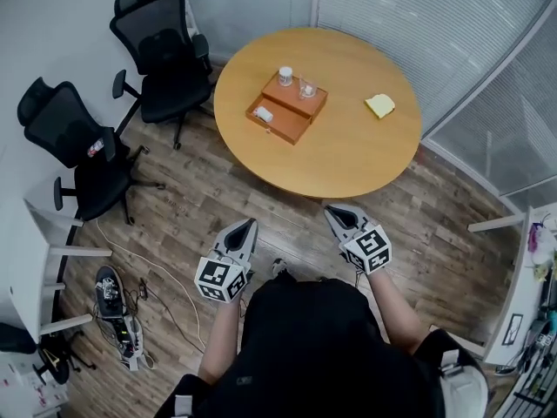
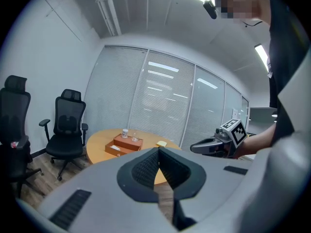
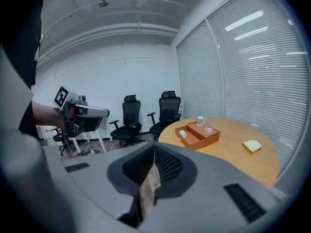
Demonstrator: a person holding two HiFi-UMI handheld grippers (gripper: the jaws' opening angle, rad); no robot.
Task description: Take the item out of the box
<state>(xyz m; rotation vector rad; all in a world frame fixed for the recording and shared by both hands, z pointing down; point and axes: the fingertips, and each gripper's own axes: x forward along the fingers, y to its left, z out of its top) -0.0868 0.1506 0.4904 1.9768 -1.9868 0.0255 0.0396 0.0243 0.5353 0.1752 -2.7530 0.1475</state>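
An orange-brown box (image 1: 300, 98) lies on the round wooden table (image 1: 348, 159), its drawer pulled out toward the left. A small white item (image 1: 264, 113) lies in the drawer. Two small jars (image 1: 285, 76) stand on the box's top. Both grippers hang over the floor, well short of the table. My left gripper (image 1: 250, 225) is shut and empty, and my right gripper (image 1: 335, 212) is shut and empty too. The left gripper view shows the box (image 2: 124, 145) far beyond the closed jaws (image 2: 158, 149). The right gripper view has the box (image 3: 200, 133) beyond its jaws (image 3: 154, 145).
A yellow pad (image 1: 379, 105) lies on the table's right side. Two black office chairs (image 1: 165, 55) (image 1: 74, 146) stand left of the table. Cables and a power strip (image 1: 122, 316) lie on the floor at left. Glass walls with blinds close off the far side.
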